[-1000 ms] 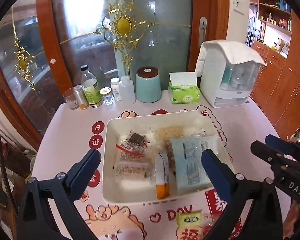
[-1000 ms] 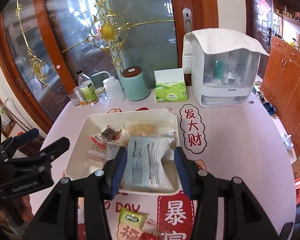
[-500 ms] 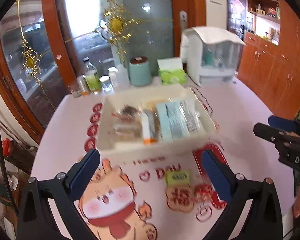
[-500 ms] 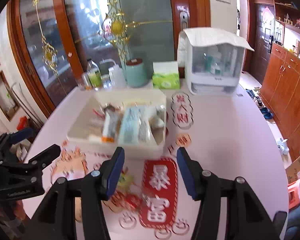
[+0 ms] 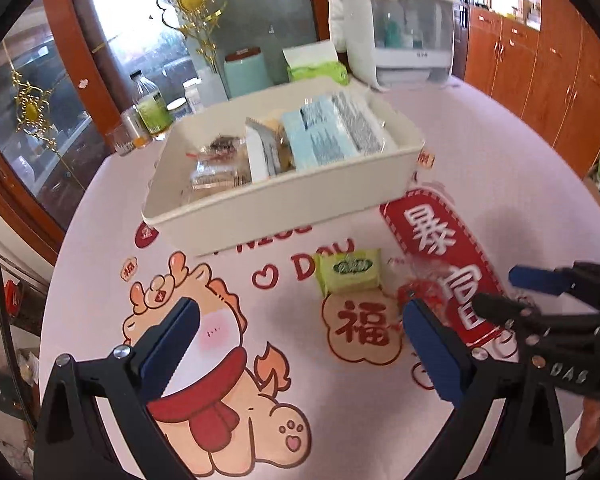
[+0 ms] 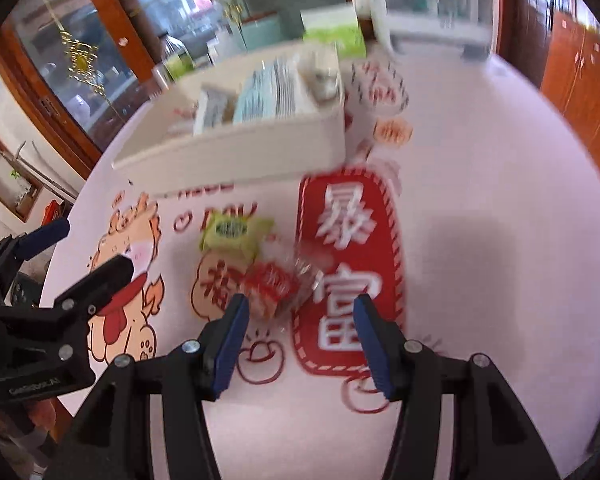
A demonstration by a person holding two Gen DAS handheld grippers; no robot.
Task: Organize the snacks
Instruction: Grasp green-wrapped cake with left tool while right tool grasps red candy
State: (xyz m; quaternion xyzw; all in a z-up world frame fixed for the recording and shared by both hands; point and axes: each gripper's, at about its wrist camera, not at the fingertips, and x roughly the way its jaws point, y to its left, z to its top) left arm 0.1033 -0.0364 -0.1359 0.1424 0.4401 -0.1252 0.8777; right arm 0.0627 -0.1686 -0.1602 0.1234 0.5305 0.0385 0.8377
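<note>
**Two loose snacks in front of the tray, both grippers empty**

Wooden doors with gilt glass and orange cabinets ring a round surface (image 5: 500, 152) covered in a pink cartoon-print cloth. From the left wrist view, a cream tray (image 5: 284, 204) sits mid-surface, holding a pale blue packet (image 5: 324, 132), a white packet and some clear-wrapped pieces. In front of the tray a green snack packet (image 5: 350, 270) lies flat on the cloth, and just beside it, to the right, lies a red snack in clear wrap (image 5: 420, 284). The left hand-held gripper (image 5: 296, 344) hangs over the cartoon print with its fingers wide apart and nothing between them. The right hand-held gripper (image 5: 512, 292) enters from the right edge near the red snack.

From the right wrist view, which is blurred, the tray (image 6: 236, 156) is behind and the green snack packet (image 6: 234, 234) touches or nearly touches the red snack in clear wrap (image 6: 276, 284); I cannot tell which. The right hand-held gripper (image 6: 298, 326) has its fingers apart, empty, with the red snack just ahead of its left finger. The left hand-held gripper (image 6: 80, 256) shows at the left edge.
</note>
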